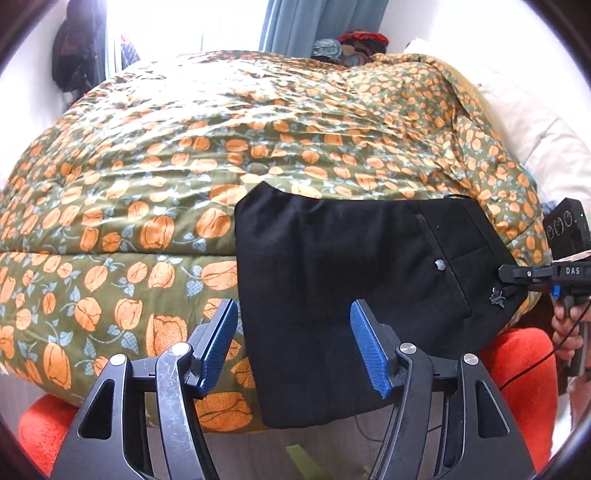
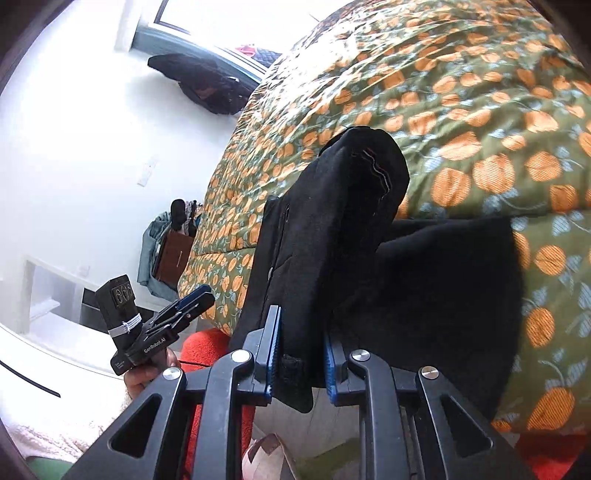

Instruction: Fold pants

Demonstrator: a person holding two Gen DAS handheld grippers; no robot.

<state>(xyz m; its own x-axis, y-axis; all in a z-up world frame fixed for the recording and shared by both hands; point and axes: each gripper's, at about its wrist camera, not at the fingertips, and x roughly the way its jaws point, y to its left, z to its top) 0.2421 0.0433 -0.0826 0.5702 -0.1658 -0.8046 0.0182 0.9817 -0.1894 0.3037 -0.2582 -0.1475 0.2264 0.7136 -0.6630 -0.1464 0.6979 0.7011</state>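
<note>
Two grippers over the bed (image 1: pixel 147 177): the right gripper (image 2: pixel 301 354) has its jaws clamped on the black pants (image 1: pixel 332 277), folded at the bed's edge, while the left gripper (image 1: pixel 293 332) hangs wide open, gripping nothing.

- Black pants (image 1: pixel 332 258), plain, on the quilt.
- Quilt (image 1: pixel 184 166): olive green, orange flowers, pale blue leaves.
- Teal curtain (image 1: pixel 291 26) behind the quilt.
- Red-orange cushion (image 1: pixel 524 369) below the quilt.

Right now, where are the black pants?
The black pants lie folded at the near edge of the floral quilt, hanging over it; the right gripper is shut on their right end.
</note>
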